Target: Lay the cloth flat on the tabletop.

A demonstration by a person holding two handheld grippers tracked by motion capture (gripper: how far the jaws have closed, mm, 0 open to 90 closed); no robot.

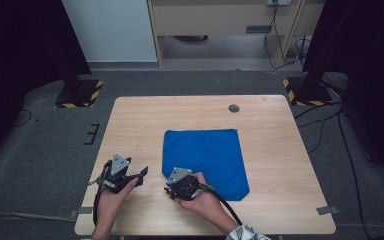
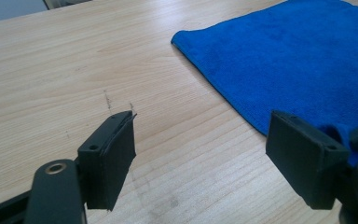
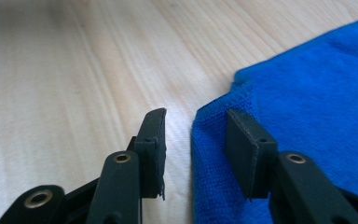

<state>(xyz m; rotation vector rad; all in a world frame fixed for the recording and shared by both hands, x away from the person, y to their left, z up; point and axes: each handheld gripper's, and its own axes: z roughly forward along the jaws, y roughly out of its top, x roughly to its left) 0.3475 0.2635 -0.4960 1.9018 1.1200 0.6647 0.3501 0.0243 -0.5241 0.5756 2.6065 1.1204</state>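
Lying flat on the pale wooden table (image 1: 275,165), the blue terry cloth (image 1: 205,160) sits a little right of centre, a rough square whose near edge runs slightly askew; nothing on the table holds or contains anything. Your right gripper (image 1: 172,181) rests at the cloth's near left corner, and in the right gripper view (image 3: 193,140) its black jaws stand apart, released, with the looped blue edge between them but neither pad pressing on it. Your left gripper (image 1: 142,175) sits on bare wood just left of the cloth, jaws spread wide on nothing, as the left gripper view (image 2: 200,154) shows. Your right hand (image 1: 202,197) hides the cloth's near left edge; a small dark round disc (image 1: 234,108) near the far edge is too small to identify.
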